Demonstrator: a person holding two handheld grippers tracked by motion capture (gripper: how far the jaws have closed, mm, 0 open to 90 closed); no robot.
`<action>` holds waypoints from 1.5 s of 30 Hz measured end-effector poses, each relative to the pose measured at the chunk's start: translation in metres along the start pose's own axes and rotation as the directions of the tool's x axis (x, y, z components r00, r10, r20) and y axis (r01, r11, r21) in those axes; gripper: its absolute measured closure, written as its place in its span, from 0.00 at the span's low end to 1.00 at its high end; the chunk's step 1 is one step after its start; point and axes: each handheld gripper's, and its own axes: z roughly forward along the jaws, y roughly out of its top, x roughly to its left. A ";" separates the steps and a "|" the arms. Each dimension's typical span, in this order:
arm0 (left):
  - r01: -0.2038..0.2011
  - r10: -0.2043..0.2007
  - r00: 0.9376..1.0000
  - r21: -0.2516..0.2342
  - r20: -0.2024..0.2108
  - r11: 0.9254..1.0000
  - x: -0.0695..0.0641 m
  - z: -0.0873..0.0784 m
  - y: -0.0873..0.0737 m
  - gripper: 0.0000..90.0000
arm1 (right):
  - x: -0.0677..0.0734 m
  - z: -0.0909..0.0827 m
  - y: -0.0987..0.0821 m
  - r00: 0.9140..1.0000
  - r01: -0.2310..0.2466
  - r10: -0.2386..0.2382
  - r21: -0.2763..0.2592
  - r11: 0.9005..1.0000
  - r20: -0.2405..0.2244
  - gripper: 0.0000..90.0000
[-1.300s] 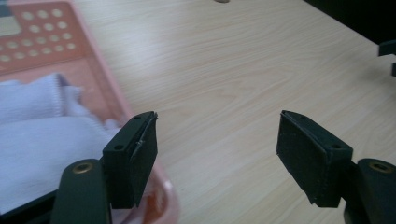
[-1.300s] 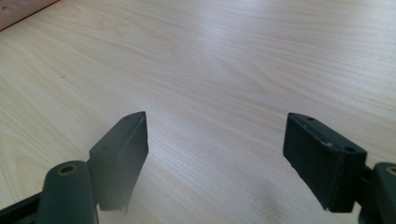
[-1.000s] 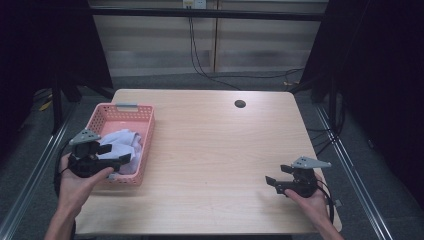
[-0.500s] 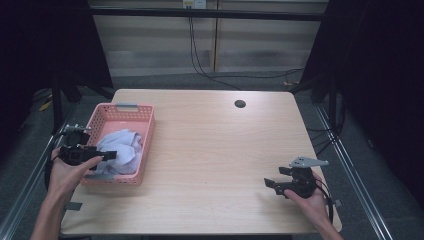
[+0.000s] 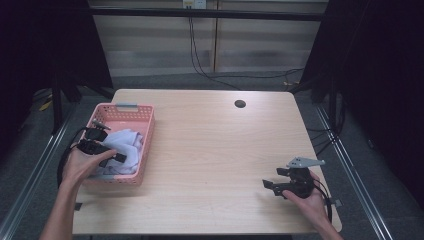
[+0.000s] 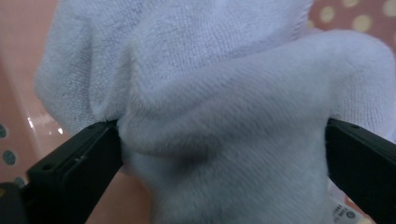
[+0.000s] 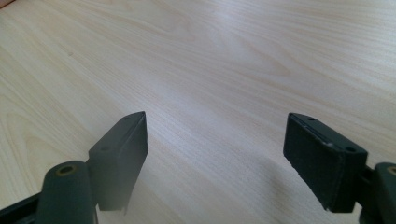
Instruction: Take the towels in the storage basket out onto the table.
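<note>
I have the left gripper (image 5: 102, 150) down inside the pink basket (image 5: 145, 145), which sits at the left edge of the wooden table (image 5: 215, 150). In the left gripper view its two black jaws stand wide apart with a thick fold of white towel (image 6: 219, 116) bulging between them; both jaws touch the cloth at its sides, but I cannot tell whether they are actually pinching it or just resting against it. The towel is terry cloth, bunched up, with a small printed label showing at the lower right of that view. From the high view the towel (image 5: 122, 142) lies crumpled in the basket's middle and near end, and the basket's grey handle sits on its far rim.

My right gripper (image 5: 280, 186) rests low over the table near the front right corner, well apart from the basket. Its jaws are spread wide with bare wood grain between them, gripping nothing.
</note>
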 end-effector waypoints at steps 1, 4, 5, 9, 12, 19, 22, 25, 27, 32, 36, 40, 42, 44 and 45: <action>0.004 -0.004 1.000 0.014 -0.007 1.000 -0.002 0.003 0.003 0.00 | 0.000 0.000 0.000 1.000 0.002 -0.002 0.000 1.000 -0.002 0.24; -0.015 0.020 0.998 0.067 -0.061 0.998 -0.010 0.010 0.013 0.00 | 0.001 0.001 0.000 1.000 0.007 -0.007 0.007 1.000 -0.003 0.25; -0.020 0.025 0.997 0.079 -0.068 0.997 -0.011 0.012 0.014 0.00 | 0.001 0.001 0.000 1.000 0.011 -0.011 0.011 1.000 -0.005 0.25; 0.011 0.001 0.995 0.122 -0.100 0.992 -0.010 0.020 0.016 0.00 | 0.005 0.002 0.000 0.999 0.036 -0.036 0.021 0.999 -0.006 0.25; 0.034 -0.020 0.995 0.144 -0.100 0.989 -0.006 0.025 0.013 0.00 | 0.006 0.001 0.000 0.999 0.041 -0.041 0.027 0.999 -0.009 0.26; 0.028 -0.015 0.998 0.207 -0.063 0.978 -0.004 0.029 0.019 0.06 | 0.004 0.002 0.000 0.999 0.042 -0.042 0.037 0.998 0.004 0.27; 0.011 -0.003 0.999 0.192 -0.045 0.981 -0.006 0.025 0.018 0.26 | 0.004 0.002 0.000 0.999 0.046 -0.046 0.037 0.998 0.002 0.27; -0.005 0.013 0.999 0.181 -0.042 0.983 -0.010 0.023 0.018 0.35 | 0.004 0.003 0.001 0.999 0.046 -0.046 0.042 0.998 -0.001 0.27; -0.010 0.016 0.999 0.164 -0.032 0.986 -0.010 0.021 0.016 0.42 | 0.005 0.004 0.001 0.999 0.050 -0.050 0.041 0.998 -0.002 0.26; -0.016 0.020 0.999 0.125 -0.031 0.992 -0.010 0.018 0.012 0.49 | 0.005 0.004 0.002 0.999 0.048 -0.048 0.035 0.998 0.004 0.27; -0.009 0.011 1.000 0.098 -0.029 0.995 -0.009 0.016 0.010 0.52 | 0.002 0.004 0.003 0.999 0.036 -0.037 0.032 0.999 0.009 0.25; -0.004 0.006 0.999 0.074 -0.031 0.997 -0.009 0.012 0.007 0.54 | 0.002 0.003 0.003 0.999 0.034 -0.034 0.031 0.999 0.007 0.25; -0.010 0.012 0.999 0.066 -0.033 0.998 -0.009 0.010 0.006 0.54 | 0.003 0.003 0.003 0.999 0.034 -0.035 0.034 0.999 0.006 0.25; -0.013 0.015 0.999 0.056 -0.029 0.998 -0.008 0.009 0.005 0.55 | 0.003 0.003 0.003 0.999 0.032 -0.033 0.036 0.999 0.005 0.25; -0.013 0.015 0.999 0.056 -0.029 0.998 -0.008 0.009 0.005 0.55 | 0.003 0.003 0.003 0.999 0.032 -0.033 0.036 0.999 0.005 0.25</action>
